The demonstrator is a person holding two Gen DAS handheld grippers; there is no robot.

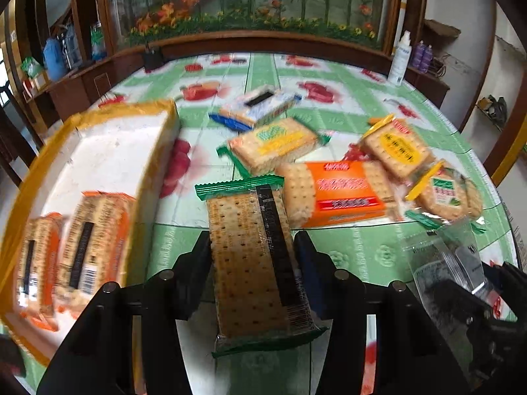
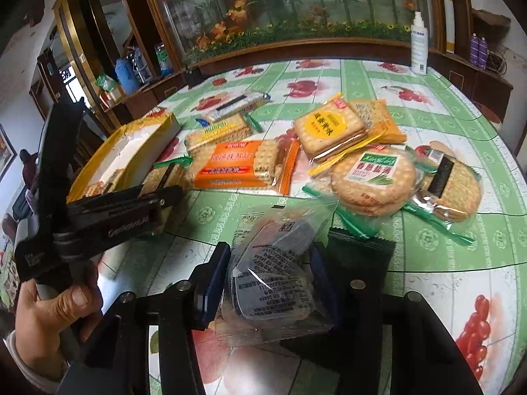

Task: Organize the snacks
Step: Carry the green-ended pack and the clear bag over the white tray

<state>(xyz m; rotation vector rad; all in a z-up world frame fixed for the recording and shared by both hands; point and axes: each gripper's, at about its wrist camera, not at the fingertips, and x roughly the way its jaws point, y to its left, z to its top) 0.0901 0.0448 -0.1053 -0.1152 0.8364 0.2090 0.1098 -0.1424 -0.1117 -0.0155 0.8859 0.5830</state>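
The left gripper point(image 1: 252, 256) was clamped on a green-edged cracker pack point(image 1: 253, 263), its two fingers pressing the long sides of the pack, which pointed away from the camera above the table point(image 1: 362, 250). Just to the left of it stood the yellow-rimmed box point(image 1: 108, 151), and two orange packs point(image 1: 85, 247) already lay inside it, side by side (that part of the view was blurred).

The right gripper point(image 2: 270, 283) was closed on a clear pack point(image 2: 273, 279) with round biscuits and a grey printed label; the pads touched both of its sides. A black wrapper point(image 2: 359, 256) lay just beside the right finger. In this view a hand point(image 2: 49, 322) held the handle of the left tool, near the box.

The other snacks lay loose on the green flowered tablecloth: an orange cracker pack point(image 2: 240, 164) in the middle, a yellow-label pack point(image 2: 329, 128) behind it, a round biscuit pack point(image 2: 372, 177) to the right, and a blue-edged pack point(image 1: 260, 105) farther back. A white spray bottle point(image 2: 419, 42) stood at the far edge.
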